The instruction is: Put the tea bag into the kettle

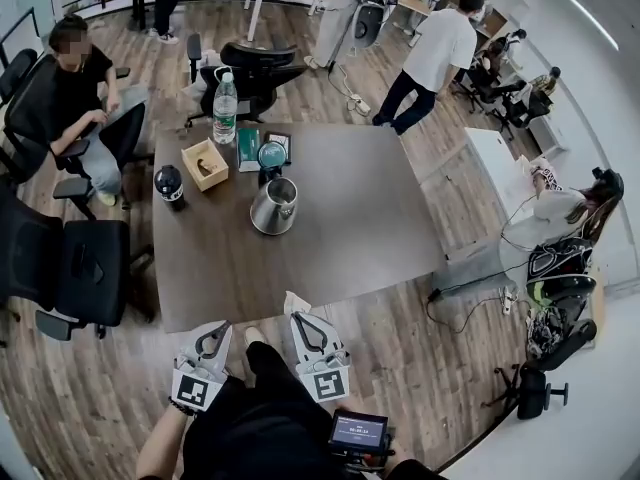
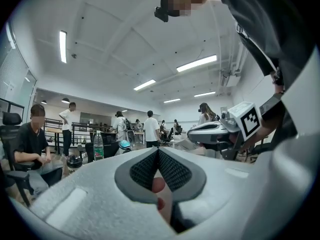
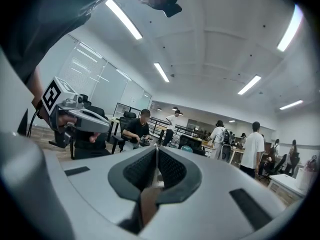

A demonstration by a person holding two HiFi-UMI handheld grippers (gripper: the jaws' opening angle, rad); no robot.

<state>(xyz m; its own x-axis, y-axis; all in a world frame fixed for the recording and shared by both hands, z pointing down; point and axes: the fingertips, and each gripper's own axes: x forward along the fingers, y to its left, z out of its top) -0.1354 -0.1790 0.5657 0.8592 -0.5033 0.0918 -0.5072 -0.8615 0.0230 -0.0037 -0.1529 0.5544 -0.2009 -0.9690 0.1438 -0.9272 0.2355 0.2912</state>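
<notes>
The steel kettle [image 1: 274, 206] stands without a lid near the middle of the brown table [image 1: 360, 228]; a teal-topped lid [image 1: 271, 154] lies behind it. Both grippers are low in the head view, off the table's near edge, close to the person's body. My left gripper [image 1: 224, 326] [image 2: 158, 151] has its jaws together with nothing between the pads. My right gripper [image 1: 298, 316] [image 3: 156, 148] is shut on a small white tea bag [image 1: 296, 301] that sticks out past its tips over the table's edge. In the right gripper view the bag shows only as a thin pale edge between the pads.
On the table's far left are a wooden box [image 1: 205, 163], a black jar [image 1: 170, 186], a water bottle [image 1: 225, 108] and a green packet [image 1: 248, 148]. Office chairs [image 1: 85, 268] stand at the left, one with a seated person [image 1: 75, 88]. Other people stand farther back.
</notes>
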